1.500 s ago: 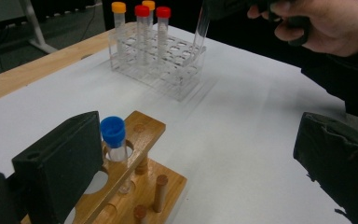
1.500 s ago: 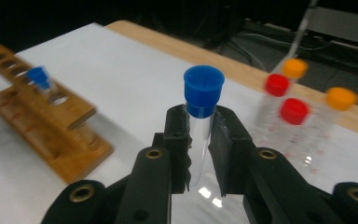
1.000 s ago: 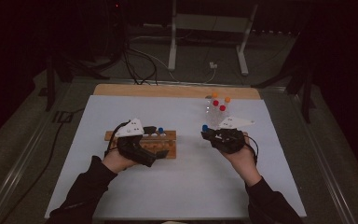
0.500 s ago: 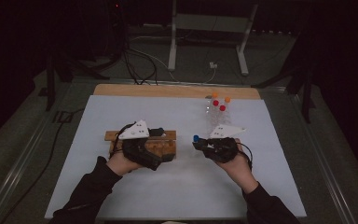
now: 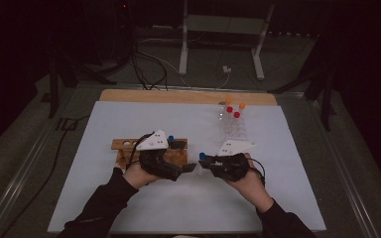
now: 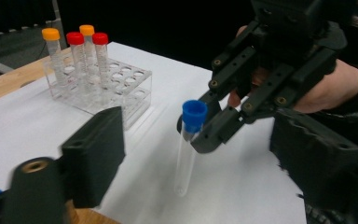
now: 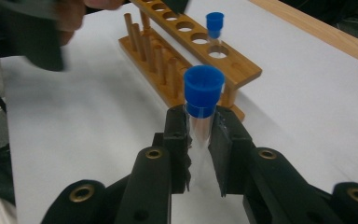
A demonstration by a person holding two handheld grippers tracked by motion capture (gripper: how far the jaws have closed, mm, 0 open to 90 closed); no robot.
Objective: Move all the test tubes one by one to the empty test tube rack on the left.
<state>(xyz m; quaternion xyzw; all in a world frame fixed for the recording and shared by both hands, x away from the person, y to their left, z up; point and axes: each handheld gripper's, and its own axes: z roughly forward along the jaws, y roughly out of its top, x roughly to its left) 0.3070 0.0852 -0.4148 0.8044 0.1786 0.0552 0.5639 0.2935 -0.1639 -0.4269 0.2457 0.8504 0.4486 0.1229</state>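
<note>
Fingers first: my right gripper [image 7: 199,135] has both jaws pinched on the clear wall of the blue-capped tube [image 7: 202,100], just under the cap, holding it upright. My left gripper [image 6: 193,161] has its jaws spread but has just been closing, with the tube's lower half standing between them and neither pad yet on the glass. I read the step as a handover from right to left.

Landmark for every position below: the wooden rack [image 5: 129,145].

1. White mat [image 5: 129,208]. It lies under the rack and stretches well past it on every side. I keep the whole exchange low over it, so a dropped tube has little way to fall.
2. Wooden rack. My left gripper hangs at its near edge; a second blue-capped tube [image 7: 214,25] already stands in one of its holes. I keep the left arm from nudging it.
3. Clear rack [image 6: 116,86], well beyond the wooden rack on its right, carries four red- and orange-capped tubes. It needs no touching now.
4. Held tube, just right of the wooden rack's near corner [image 5: 203,157]. I close the left pads squarely on the glass below the right jaws (never on the cap), confirm the pinch, and only then ease the right grip.
</note>
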